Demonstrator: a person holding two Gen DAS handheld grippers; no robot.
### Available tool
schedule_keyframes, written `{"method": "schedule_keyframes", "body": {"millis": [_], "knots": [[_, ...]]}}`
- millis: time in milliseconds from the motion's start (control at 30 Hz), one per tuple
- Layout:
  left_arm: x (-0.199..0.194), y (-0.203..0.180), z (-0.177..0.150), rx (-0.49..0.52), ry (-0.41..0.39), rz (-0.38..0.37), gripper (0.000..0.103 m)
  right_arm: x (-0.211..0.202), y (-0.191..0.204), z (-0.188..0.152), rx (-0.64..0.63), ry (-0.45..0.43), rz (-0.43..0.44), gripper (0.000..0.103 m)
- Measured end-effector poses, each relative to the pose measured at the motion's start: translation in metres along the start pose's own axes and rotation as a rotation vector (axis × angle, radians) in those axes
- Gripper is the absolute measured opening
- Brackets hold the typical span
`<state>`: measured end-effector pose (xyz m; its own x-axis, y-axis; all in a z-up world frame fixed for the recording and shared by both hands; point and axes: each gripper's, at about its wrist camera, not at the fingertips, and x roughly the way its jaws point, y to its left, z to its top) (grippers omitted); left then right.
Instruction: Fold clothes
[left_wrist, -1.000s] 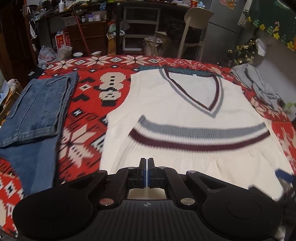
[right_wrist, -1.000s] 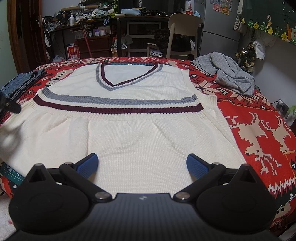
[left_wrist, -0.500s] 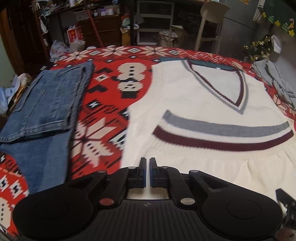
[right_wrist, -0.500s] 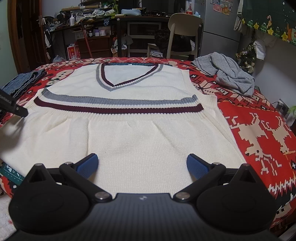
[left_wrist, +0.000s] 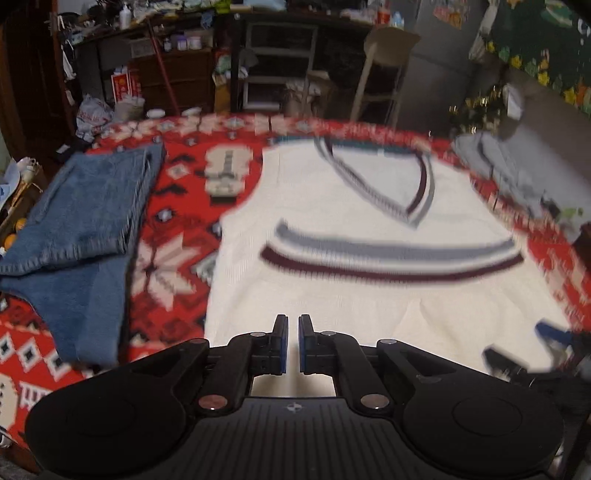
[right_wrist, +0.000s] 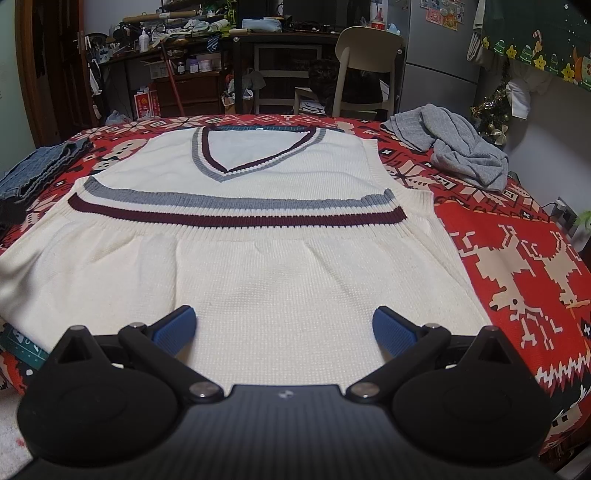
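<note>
Ahead of your jaws the vest (right_wrist: 280, 258) lies flat, nothing standing on it. Jeans (left_wrist: 85, 229) block left of the left jaws; grey garment (right_wrist: 458, 151) sits far right of the right jaws.

- A surface is covered by a red patterned blanket (right_wrist: 517, 236).
- A cream V-neck knit vest (right_wrist: 258, 266) is spread flat on it.
- Folded blue jeans (left_wrist: 85, 221) are laid at the left.
- A crumpled grey garment (right_wrist: 454, 147) is seen at the far right.

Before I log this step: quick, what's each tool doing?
Left tool: shut, holding nothing, above the cream vest.
Right tool: open, empty, over the vest's hem.
</note>
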<state>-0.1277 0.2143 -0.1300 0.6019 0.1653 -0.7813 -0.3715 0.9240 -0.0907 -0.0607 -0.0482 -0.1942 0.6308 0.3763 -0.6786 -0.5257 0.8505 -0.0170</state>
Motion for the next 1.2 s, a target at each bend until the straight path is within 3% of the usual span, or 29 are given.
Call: {"method": "schedule_keyframes", "body": {"millis": [167,333,467,633,867,967,1200], "knots": [[0.01,0.011,-0.027,-0.019,0.053,-0.015,0.007,0.0,0.0,0.0,-0.001,-0.001,0.001,0.102],[-0.008,0.024,-0.041,-0.022,0.054,0.006,0.006,0.0,0.0,0.0,-0.001,0.0,0.001,0.102],[-0.026,0.026,-0.042,-0.028,0.022,-0.02,0.006,0.0,0.0,0.0,-0.002,-0.002,0.002,0.102],[-0.028,-0.004,-0.023,-0.027,-0.018,-0.141,0.006,0.001,0.0,0.0,-0.002,0.0,0.002,0.102],[0.022,-0.067,-0.003,0.077,0.046,-0.238,0.006,0.001,0.0,0.0,-0.003,-0.001,0.002,0.102],[0.033,-0.082,-0.003,0.123,0.051,-0.216,0.006,0.0,0.0,0.0,-0.004,-0.001,0.002,0.102],[0.036,-0.079,-0.003,0.113,0.051,-0.174,0.005,0.0,0.0,0.0,-0.002,-0.001,0.002,0.102]]}}
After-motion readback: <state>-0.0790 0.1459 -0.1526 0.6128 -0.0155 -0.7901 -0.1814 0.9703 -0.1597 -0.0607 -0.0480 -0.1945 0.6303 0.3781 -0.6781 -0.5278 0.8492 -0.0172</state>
